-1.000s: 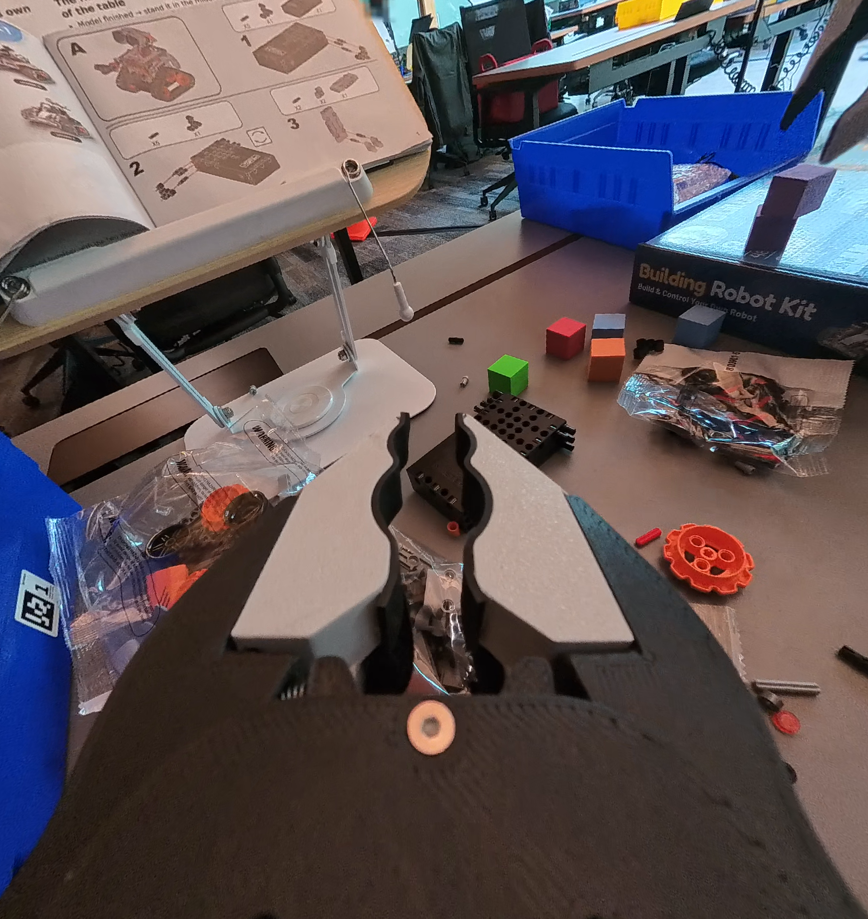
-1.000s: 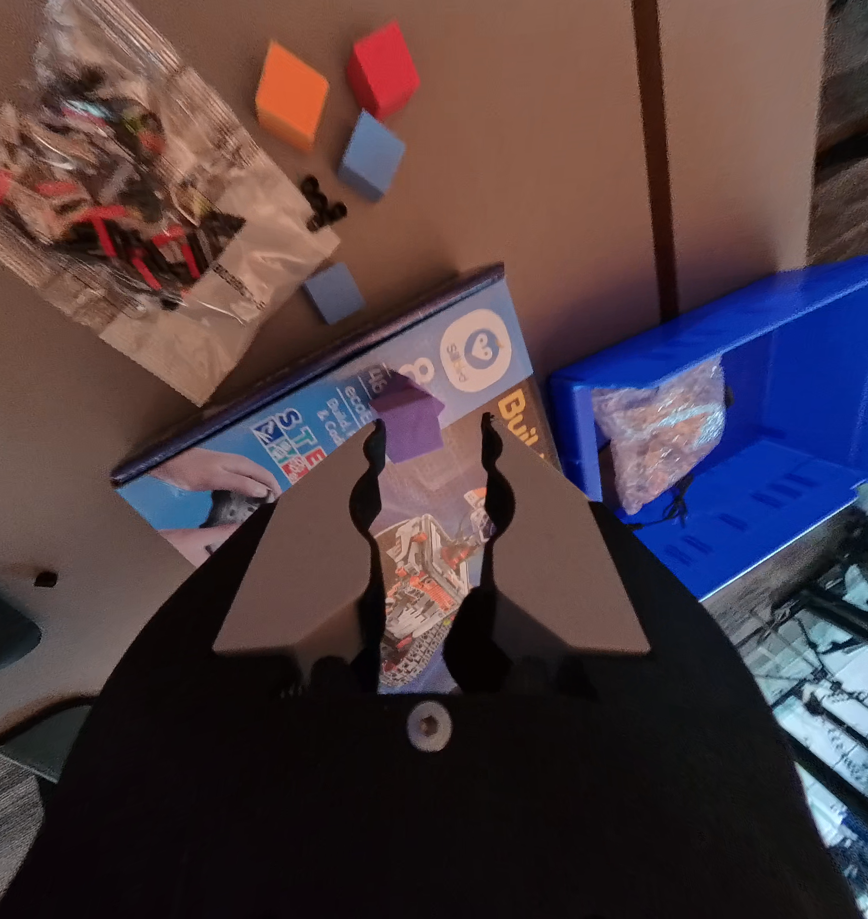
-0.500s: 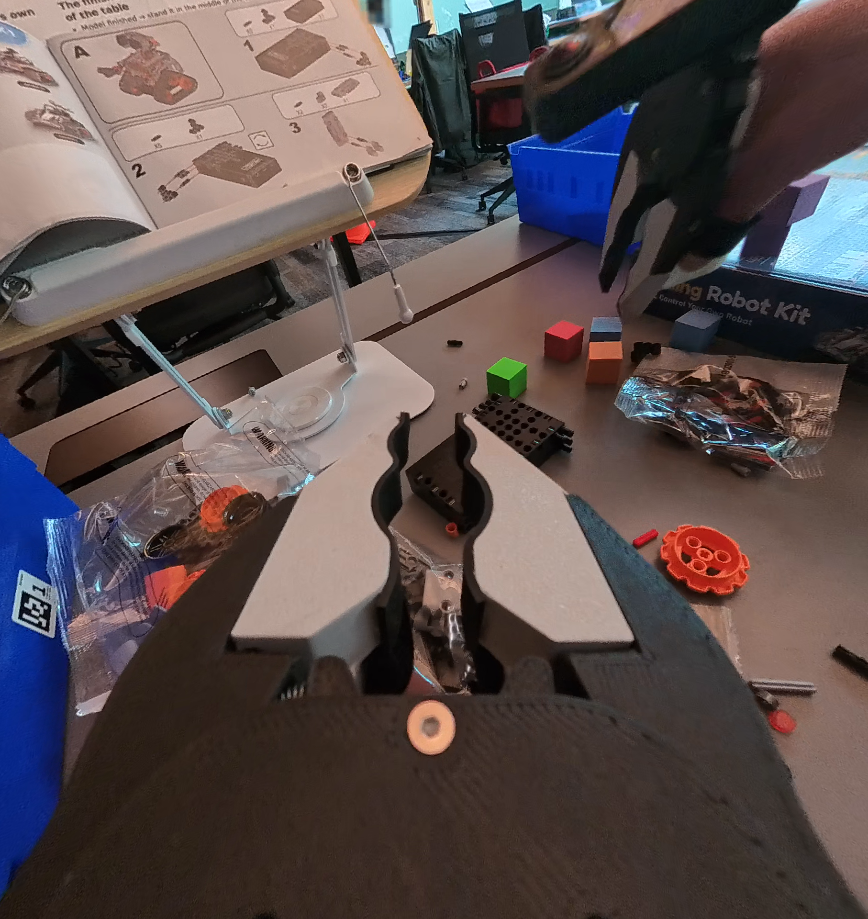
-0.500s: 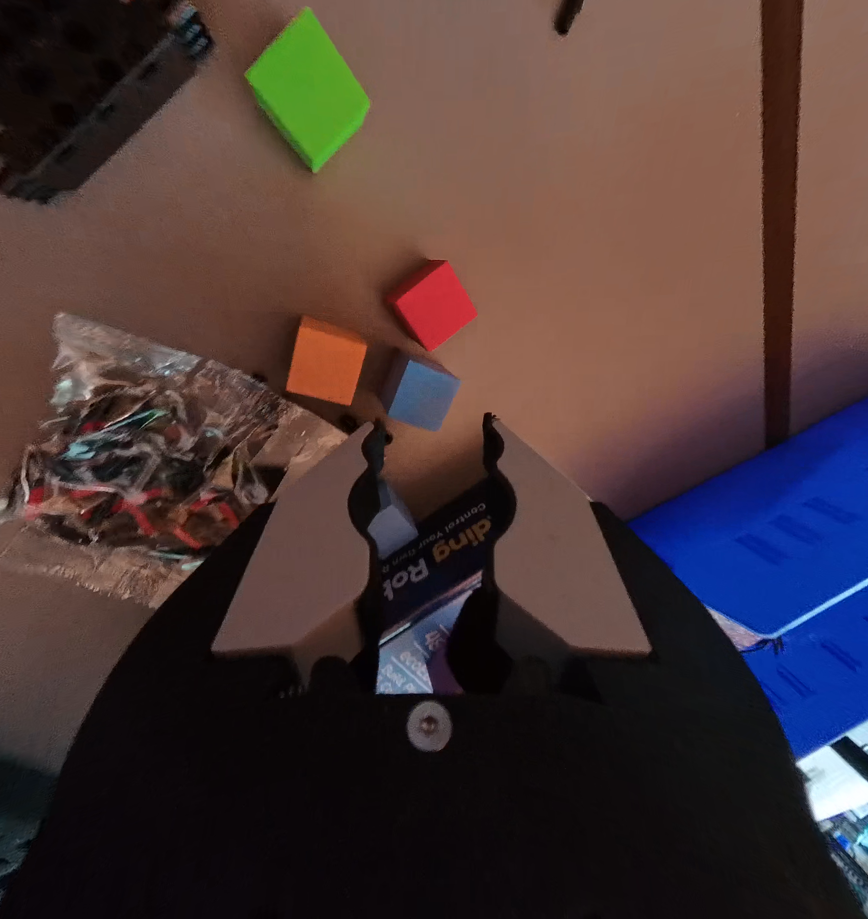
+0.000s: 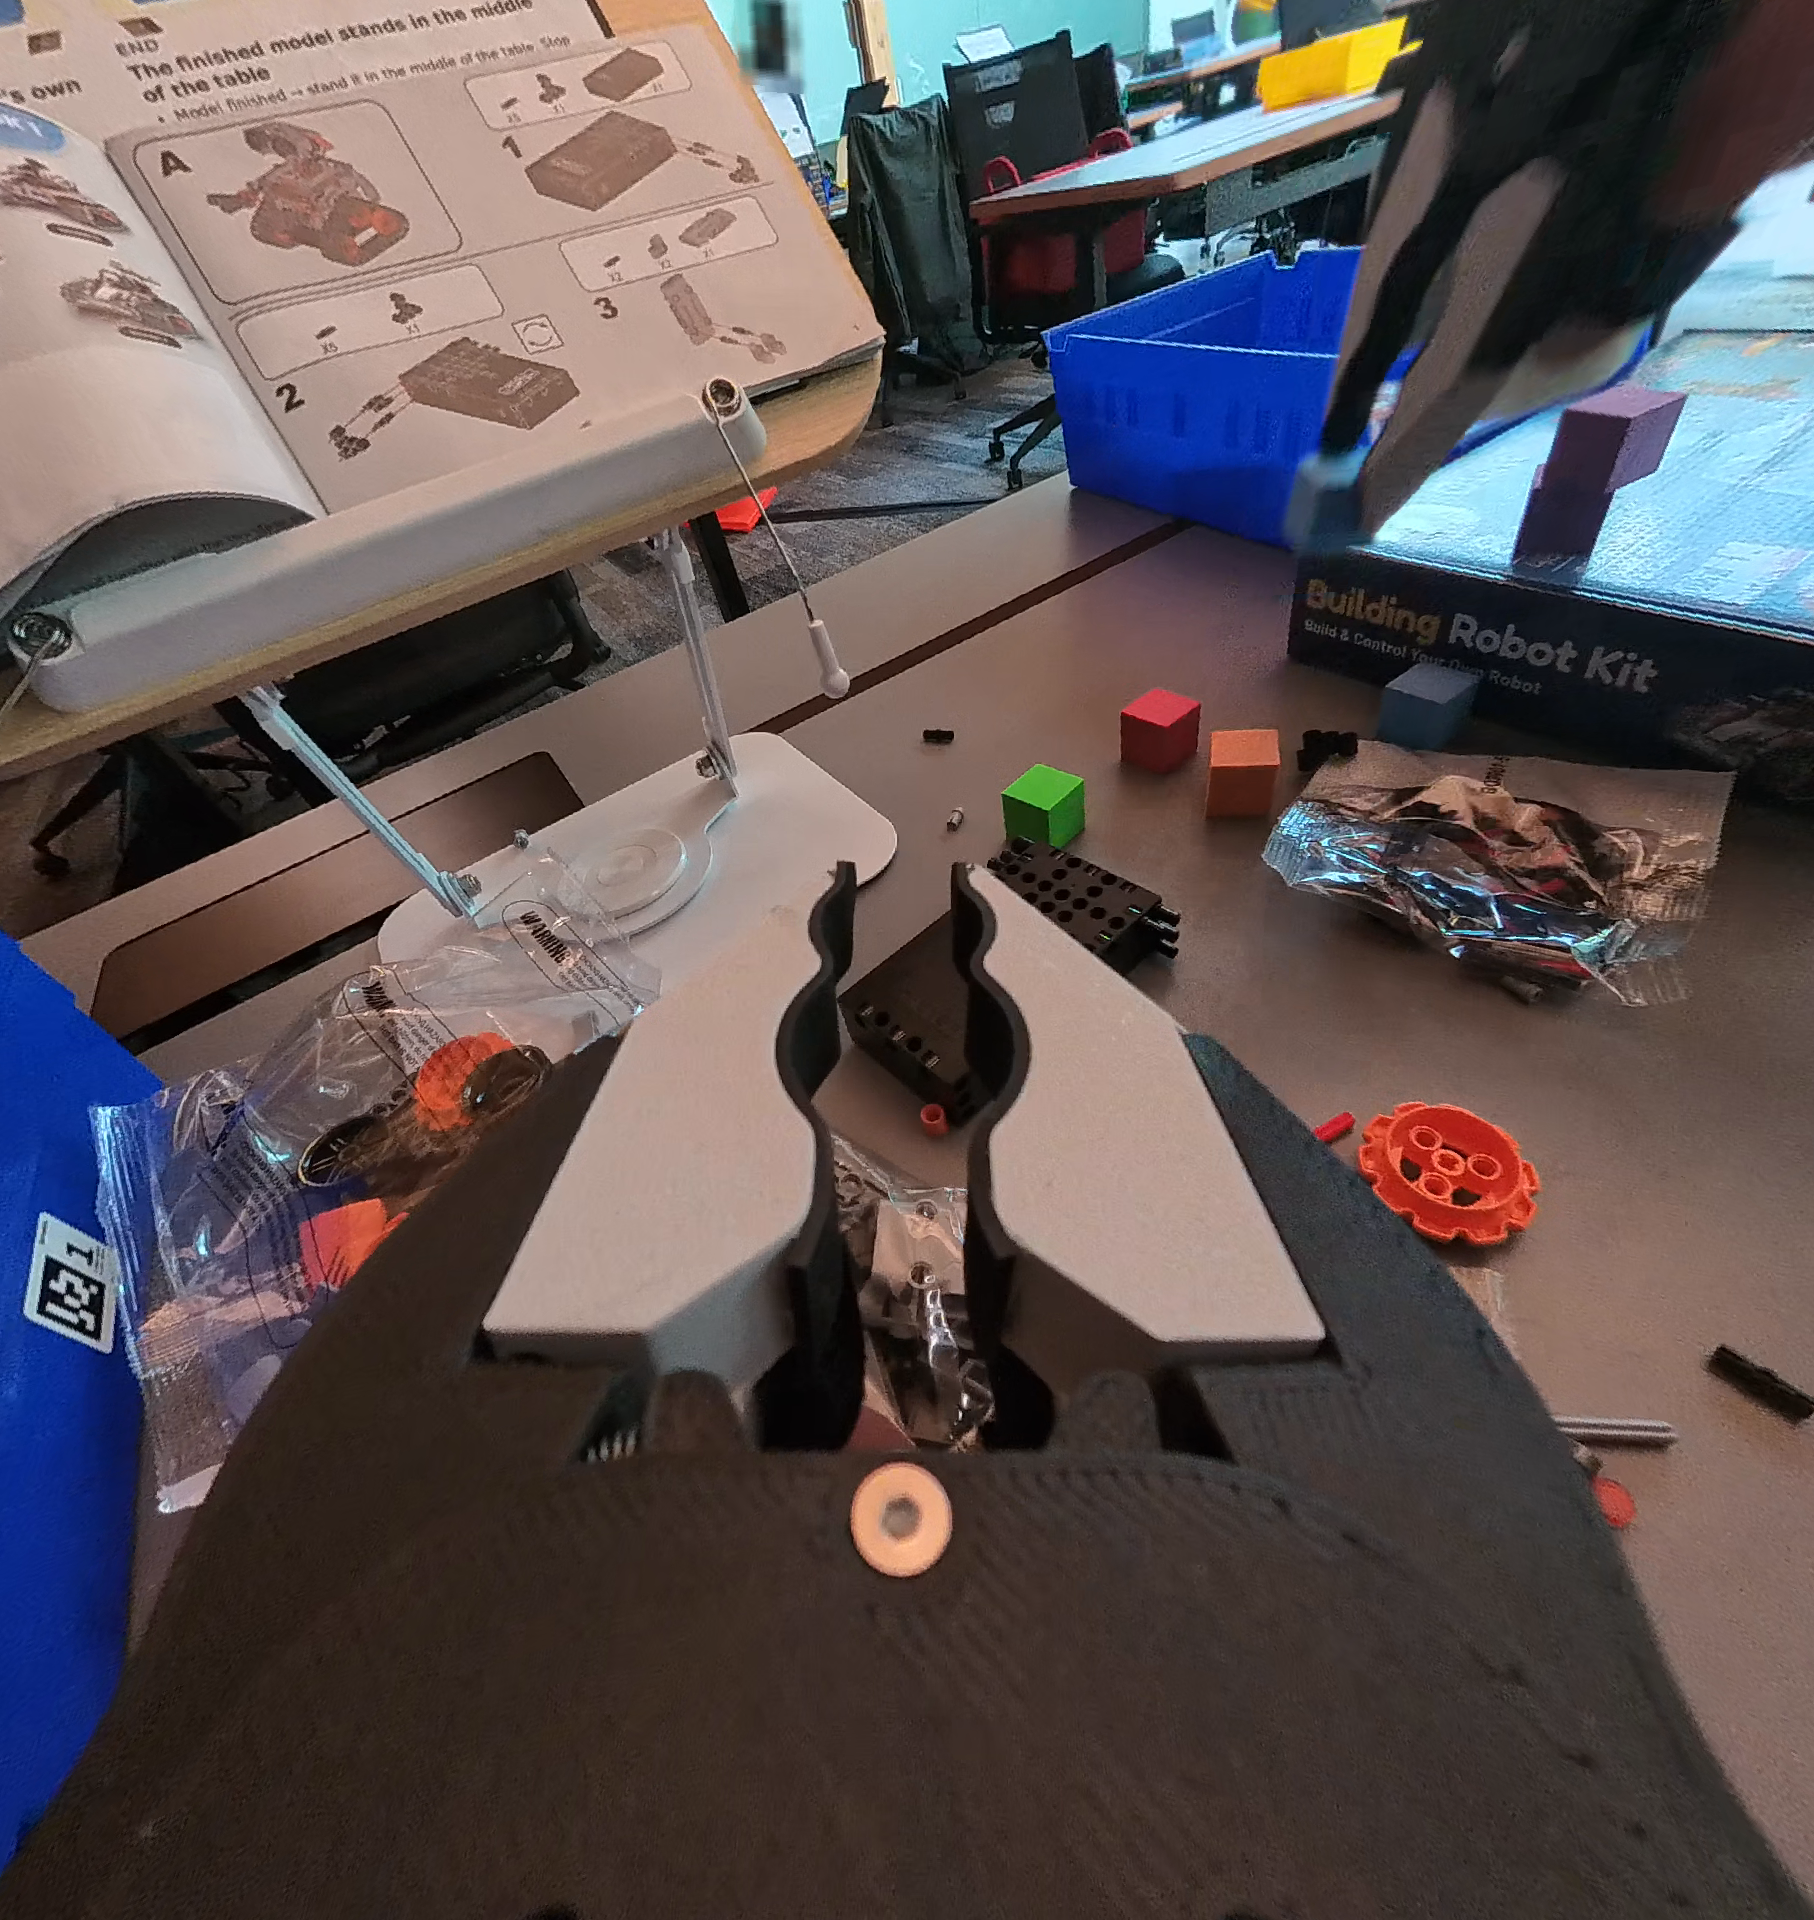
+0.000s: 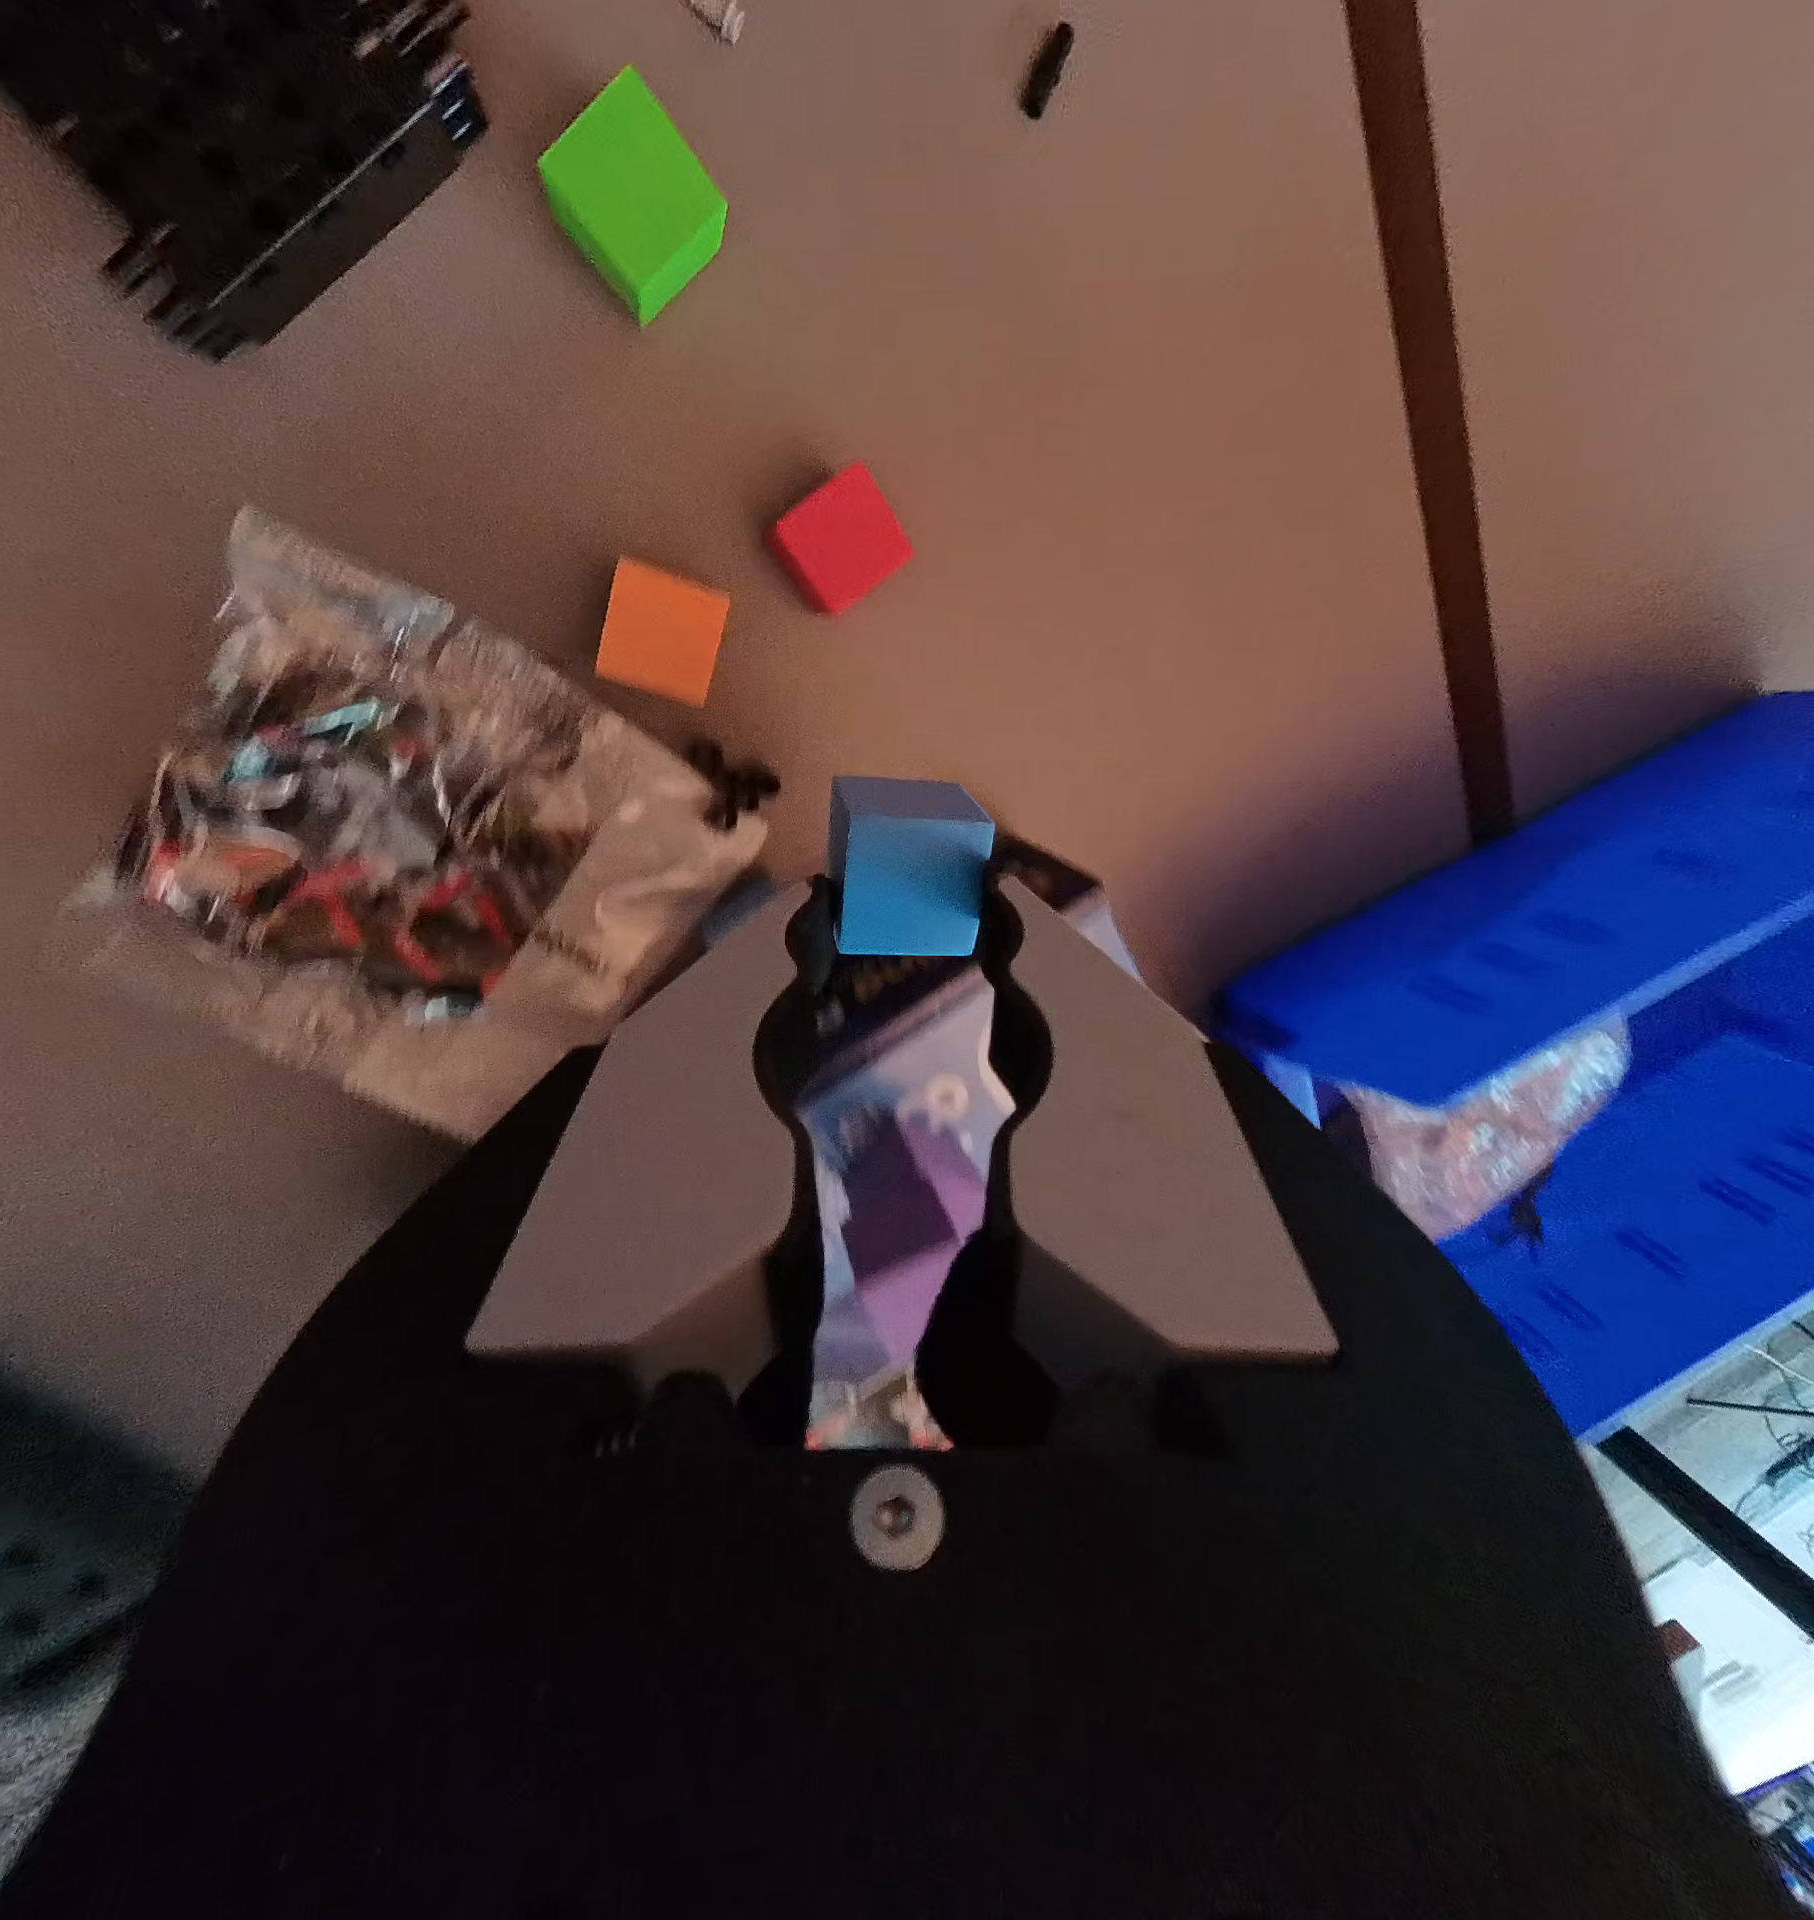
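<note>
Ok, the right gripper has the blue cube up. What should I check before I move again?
1. Grip: ok. The right gripper is shut on the blue cube, which is clear of the table.
2. Grip depth: not ok. The cube sits only at the very fingertips and mostly sticks out past them.
3. Left gripper: ok. It is open and empty, over the black perforated block.
4. Purple cube stack on the kit box: standing two high, but not ok, as the upper cube overhangs sideways.
5. Loose cubes: ok. The red cube, orange cube and green cube lie apart from the gripper.
6. Pad contact: cannot tell, because the right wrist view is blurred.
</note>
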The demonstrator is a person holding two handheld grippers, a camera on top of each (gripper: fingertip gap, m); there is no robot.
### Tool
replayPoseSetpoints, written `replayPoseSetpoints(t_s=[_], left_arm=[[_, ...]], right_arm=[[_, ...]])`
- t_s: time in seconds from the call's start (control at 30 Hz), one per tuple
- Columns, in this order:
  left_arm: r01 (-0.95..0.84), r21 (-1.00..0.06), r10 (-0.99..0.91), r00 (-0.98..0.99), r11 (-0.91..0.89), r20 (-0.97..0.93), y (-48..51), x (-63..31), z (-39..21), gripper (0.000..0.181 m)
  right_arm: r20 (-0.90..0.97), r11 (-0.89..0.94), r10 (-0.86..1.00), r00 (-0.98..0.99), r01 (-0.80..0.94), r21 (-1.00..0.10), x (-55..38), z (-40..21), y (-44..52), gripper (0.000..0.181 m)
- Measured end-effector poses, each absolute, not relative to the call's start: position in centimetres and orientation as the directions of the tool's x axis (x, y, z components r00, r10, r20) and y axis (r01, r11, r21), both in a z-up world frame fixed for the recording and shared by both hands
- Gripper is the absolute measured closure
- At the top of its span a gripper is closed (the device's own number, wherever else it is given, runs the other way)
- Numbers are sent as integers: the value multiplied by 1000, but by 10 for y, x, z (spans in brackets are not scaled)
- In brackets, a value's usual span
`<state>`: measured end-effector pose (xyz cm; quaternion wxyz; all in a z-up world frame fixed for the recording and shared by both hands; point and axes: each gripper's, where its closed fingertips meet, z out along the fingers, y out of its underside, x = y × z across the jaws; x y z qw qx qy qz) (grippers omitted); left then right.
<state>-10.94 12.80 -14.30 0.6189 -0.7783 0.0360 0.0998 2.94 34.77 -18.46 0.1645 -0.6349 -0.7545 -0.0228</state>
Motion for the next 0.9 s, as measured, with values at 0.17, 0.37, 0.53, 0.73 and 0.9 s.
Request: replayPoseSetpoints(t_s=[0.17,0.37,0.53,0.73,0.9], left_arm=[[-181,-955,71,977,-235,-202,128,-110,-144,165],[-175,-955,81,977,-241,-199,128,-114,-145,165],[-177,-952,81,976,-248,-203,128,-114,-147,164],[-176,-953,80,976,-249,-201,129,-114,-147,164],[-176,-952,80,976,-248,-202,129,-114,-147,164]], right_arm=[[289,186,948,-138,971,-147,88,-132,361,154],[238,169,961,-143,981,-95,123,-129,365,154],[206,179,964,-166,983,-46,126,-149,360,154],[238,160,961,-145,986,-46,126,-151,367,144],[284,231,943,-175,957,-178,95,-125,345,143]])
